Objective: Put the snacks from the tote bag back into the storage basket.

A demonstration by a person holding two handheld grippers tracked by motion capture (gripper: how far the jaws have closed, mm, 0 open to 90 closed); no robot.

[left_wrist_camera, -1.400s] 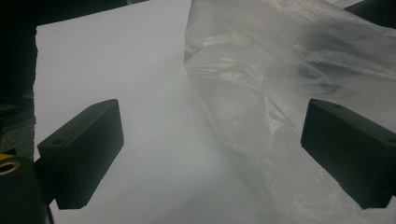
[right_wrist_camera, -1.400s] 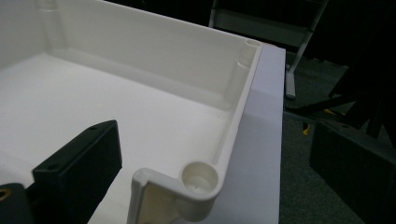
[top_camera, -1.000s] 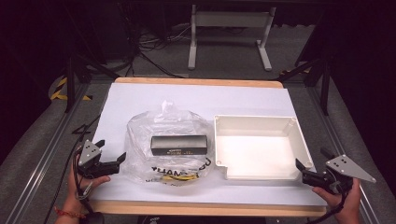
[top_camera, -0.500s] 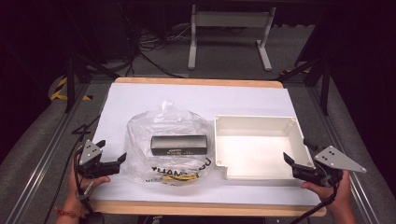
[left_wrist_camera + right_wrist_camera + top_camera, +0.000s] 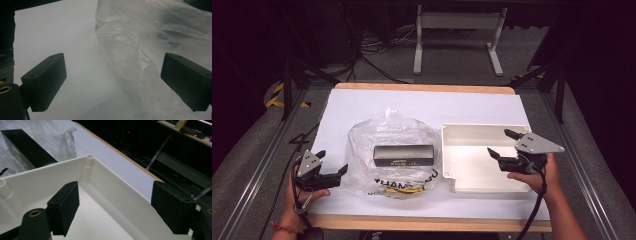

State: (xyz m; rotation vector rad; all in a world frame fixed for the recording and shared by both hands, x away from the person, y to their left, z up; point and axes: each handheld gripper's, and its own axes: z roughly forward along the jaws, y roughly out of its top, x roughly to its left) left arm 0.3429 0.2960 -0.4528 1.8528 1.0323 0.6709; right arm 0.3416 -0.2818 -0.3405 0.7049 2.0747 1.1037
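— Since a second ago the right gripper (image 5: 499,142) has swung in from the table's right edge and now hangs over the right part of the white tray (image 5: 451,131), jaws spread wide and holding nothing. What about the other one?

— It has hardly shifted. The left gripper (image 5: 332,161) sits at the front left, jaws also apart and empty, just beside the edge of the clear plastic bag (image 5: 362,137); in the left gripper view the bag's (image 5: 150,37) crinkled film lies between and beyond the jaws, not pinched.

— And the goods?

— The black box (image 5: 403,155) lies flat inside the bag, mid-table, just left of the tray. Something yellow (image 5: 399,189) lies in the bag's near part; I can't tell what it is.

— So how far along are we?

— Barely begun, I'd judge. The tray is bare inside, as the right gripper view of its wall (image 5: 62,170) confirms, and the bag hasn't been emptied. Everything remains: gripping the bag, getting the box out, setting it in the tray.
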